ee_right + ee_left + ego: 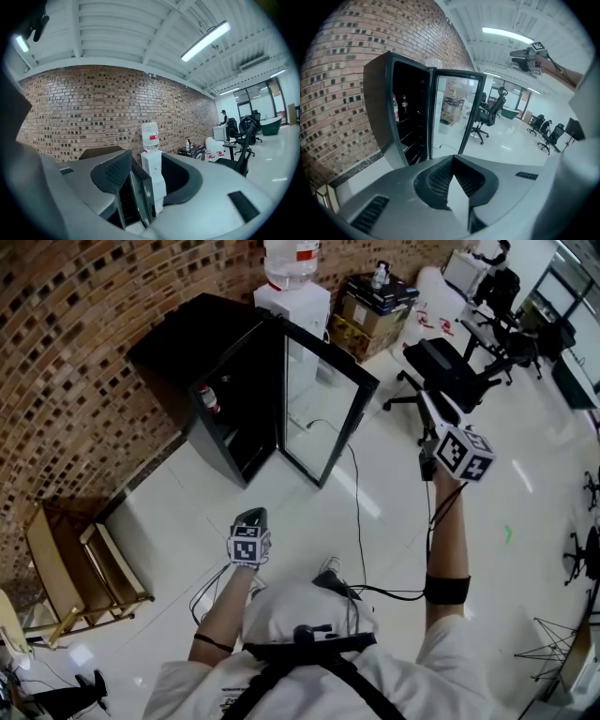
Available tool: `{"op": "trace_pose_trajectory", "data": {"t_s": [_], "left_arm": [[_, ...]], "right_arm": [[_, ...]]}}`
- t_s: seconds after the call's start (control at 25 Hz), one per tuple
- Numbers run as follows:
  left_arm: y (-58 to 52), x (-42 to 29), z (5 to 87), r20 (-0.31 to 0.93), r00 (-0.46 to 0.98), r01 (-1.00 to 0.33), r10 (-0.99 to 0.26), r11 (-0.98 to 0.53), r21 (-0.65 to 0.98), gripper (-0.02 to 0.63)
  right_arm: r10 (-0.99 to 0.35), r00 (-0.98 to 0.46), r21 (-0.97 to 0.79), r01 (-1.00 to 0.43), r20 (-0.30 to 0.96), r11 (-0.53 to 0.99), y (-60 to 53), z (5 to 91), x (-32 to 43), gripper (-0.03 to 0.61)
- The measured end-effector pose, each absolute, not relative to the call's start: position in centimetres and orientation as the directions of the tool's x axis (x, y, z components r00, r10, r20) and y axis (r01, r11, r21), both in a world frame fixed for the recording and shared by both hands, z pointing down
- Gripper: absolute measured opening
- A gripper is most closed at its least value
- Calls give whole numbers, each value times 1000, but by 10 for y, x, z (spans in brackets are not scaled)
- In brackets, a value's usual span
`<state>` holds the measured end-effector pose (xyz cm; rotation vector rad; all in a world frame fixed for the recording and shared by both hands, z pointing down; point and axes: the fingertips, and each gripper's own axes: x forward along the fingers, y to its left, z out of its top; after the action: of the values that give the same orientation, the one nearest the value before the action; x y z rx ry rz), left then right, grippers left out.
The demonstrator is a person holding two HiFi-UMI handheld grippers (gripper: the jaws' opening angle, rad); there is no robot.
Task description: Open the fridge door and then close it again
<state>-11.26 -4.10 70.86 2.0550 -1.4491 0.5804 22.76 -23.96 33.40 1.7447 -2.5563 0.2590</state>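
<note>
Fridge first: the black fridge (187, 338) with its framed glass door (319, 409) stands against the red brick wall (84, 352) at our eleven o'clock, the door swung wide open. Our left tongs (457, 178) are pressed together on nothing, held low and pointing at the cabinet. Our right tongs (151, 176) stand wide apart and empty, raised at two o'clock, well apart from the door.

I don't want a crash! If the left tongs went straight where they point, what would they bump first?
Probably the fridge's open glass door; depth is unclear, so the floor might meet the left tongs first.
</note>
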Motion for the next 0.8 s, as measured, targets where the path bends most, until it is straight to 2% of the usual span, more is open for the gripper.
{"op": "trace_pose_trajectory", "data": {"t_s": [0.8], "left_arm": [[-61,-118,675,580,302,-953,-756,-238,187,2]], "right_arm": [[-897,-410,-138,-910,164,391,-246,365,211,226]]}}
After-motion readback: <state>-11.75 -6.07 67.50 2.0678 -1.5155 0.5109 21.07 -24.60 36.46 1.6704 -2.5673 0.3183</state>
